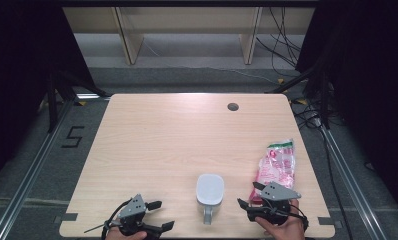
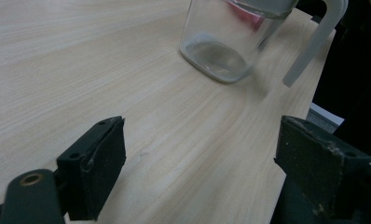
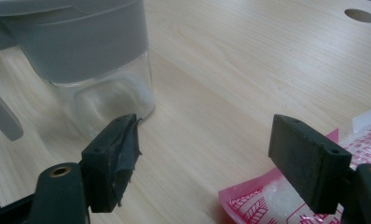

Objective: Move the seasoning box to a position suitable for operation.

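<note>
Nearest the camera, at the table's near edge, two hands each hold a hand-held gripper. Toward the near left corner, the left hand-held gripper [image 1: 159, 215] has its jaws spread wide and grasps nothing; in the left gripper view they stand far apart over bare wood. Toward the near right corner, the right hand-held gripper [image 1: 249, 194] is likewise released, its jaws parted and empty, the hand [image 1: 286, 229] under it coming in from the bottom edge.

The table [image 1: 162, 140] is pale wood-grain laminate with rounded corners and a dark round cable hole [image 1: 232, 106] near its far edge, right of the middle. It stands on grey carpet between metal floor rails; a "5" [image 1: 73, 136] is marked on the floor to the left. Beyond the far edge are light wooden supports and loose black cables, with dark curtains at both sides.

Between the two grippers, close to the near edge, stands a clear glass jug [image 1: 210, 192] with a grey lid and a pale handle pointing toward the near edge; it looks empty. Along the right edge lies a pink-and-white printed plastic packet [image 1: 277, 167] holding white grains, just beside the right gripper's outer jaw.
</note>
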`<action>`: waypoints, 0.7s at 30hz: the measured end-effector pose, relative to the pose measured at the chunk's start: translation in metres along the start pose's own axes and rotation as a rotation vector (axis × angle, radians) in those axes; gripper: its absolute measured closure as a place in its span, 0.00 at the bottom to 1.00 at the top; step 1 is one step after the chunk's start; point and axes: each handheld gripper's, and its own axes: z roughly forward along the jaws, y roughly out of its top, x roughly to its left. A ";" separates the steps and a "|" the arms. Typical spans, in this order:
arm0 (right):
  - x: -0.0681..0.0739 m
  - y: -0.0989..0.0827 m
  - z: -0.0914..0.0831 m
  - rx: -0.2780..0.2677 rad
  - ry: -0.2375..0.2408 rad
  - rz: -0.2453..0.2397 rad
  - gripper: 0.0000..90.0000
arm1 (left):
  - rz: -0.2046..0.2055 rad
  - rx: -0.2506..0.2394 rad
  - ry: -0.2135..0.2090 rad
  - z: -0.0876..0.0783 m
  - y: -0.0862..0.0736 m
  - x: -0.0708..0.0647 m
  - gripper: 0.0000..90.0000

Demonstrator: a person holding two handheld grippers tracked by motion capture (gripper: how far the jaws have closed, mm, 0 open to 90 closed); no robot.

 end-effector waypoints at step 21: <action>0.000 0.002 -0.004 -0.038 -0.015 0.047 0.34 | 0.078 -0.038 -0.075 0.019 0.020 -0.042 0.17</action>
